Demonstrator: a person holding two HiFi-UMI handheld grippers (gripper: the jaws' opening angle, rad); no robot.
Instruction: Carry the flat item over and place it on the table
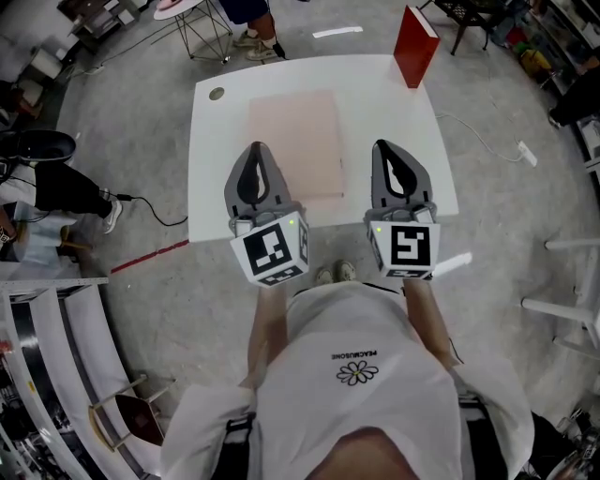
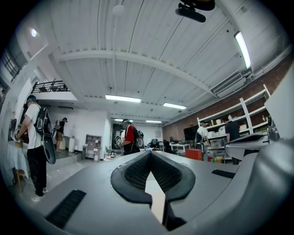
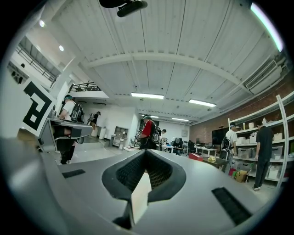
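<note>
A pale pink flat sheet [image 1: 295,141] lies flat on the white table [image 1: 214,192]. My left gripper [image 1: 258,148] hovers over the sheet's left edge, near the table's front, jaws shut with nothing in them. My right gripper [image 1: 386,145] hovers just right of the sheet over bare table, also shut and empty. In the left gripper view the left gripper [image 2: 150,153] points level across the room with its tips together. The right gripper view shows the same for the right gripper [image 3: 146,151]. A pale sliver shows through the slot behind each pair of tips.
A red box [image 1: 413,45] stands upright at the table's far right corner, and a small round disc [image 1: 217,94] lies at its far left corner. Beyond the table are a wire stool [image 1: 202,23] and a person's feet [image 1: 258,42]. A cable [image 1: 487,141] runs along the floor at right. People and shelves [image 3: 262,151] fill the room.
</note>
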